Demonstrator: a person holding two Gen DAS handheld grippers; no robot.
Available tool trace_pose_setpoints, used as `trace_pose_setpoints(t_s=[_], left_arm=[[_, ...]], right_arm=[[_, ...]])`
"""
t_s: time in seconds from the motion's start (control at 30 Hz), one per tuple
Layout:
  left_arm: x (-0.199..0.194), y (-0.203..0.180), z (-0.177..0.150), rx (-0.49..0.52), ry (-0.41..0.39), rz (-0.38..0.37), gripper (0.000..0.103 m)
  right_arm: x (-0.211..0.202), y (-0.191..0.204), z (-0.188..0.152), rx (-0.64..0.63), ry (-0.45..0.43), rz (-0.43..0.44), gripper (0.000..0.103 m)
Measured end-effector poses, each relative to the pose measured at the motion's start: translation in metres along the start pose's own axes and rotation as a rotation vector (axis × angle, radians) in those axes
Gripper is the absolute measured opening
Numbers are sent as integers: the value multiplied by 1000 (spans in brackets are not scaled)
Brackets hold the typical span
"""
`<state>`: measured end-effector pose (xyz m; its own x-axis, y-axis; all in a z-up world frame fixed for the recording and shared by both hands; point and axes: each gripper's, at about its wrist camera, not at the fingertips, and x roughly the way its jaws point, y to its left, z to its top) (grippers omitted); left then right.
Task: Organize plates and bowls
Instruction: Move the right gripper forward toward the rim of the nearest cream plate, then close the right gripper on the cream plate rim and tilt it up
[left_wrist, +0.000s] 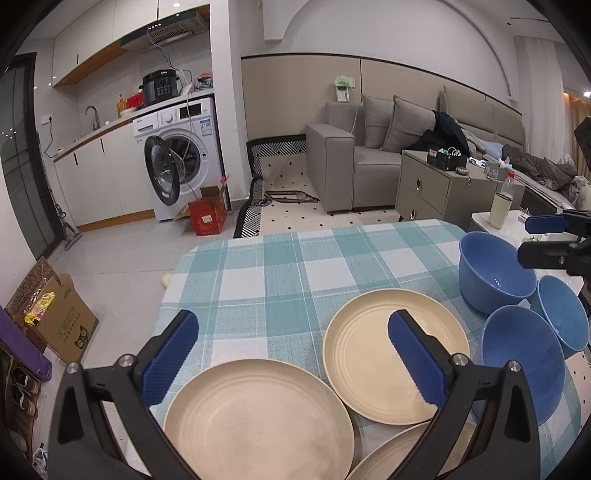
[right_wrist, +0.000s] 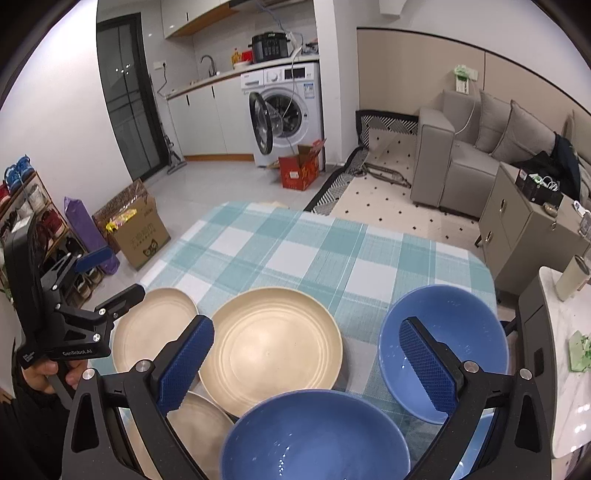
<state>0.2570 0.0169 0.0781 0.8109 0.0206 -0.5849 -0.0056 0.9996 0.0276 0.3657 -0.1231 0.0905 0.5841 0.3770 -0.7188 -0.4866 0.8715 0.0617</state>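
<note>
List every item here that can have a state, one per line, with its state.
left gripper: open, holding nothing
right gripper: open, holding nothing
cream plates: three, upright, empty, unstacked
blue bowls: three, upright, empty, unstacked
washing machine door: open
red carton: flaps open

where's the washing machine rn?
Left wrist view, upper left: washing machine under the kitchen counter, door open, red box on the floor beside it.

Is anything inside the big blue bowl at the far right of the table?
The far blue bowl shows only a bare, glossy inside. The right gripper, jaws open, covers part of its near wall, so that part stays unseen.
</note>
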Motion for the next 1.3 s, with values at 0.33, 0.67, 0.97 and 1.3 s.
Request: trace_pose_setpoints(t_s=[0.33,0.67,0.97,1.3], left_arm=[[31,-5,-3,17,68,-29,103],[58,-9,-10,23,142,-46,103],[84,-17,-21,58,207,-62,103],[108,-26,-26,99,274,-69,103]], right_arm=[[44,0,-3,-19,100,2,103],[80,-1,-3,-44,186,5,99],[121,-5,-12,-59,303,18,84],[152,-9,-18,-64,398,8,84]])
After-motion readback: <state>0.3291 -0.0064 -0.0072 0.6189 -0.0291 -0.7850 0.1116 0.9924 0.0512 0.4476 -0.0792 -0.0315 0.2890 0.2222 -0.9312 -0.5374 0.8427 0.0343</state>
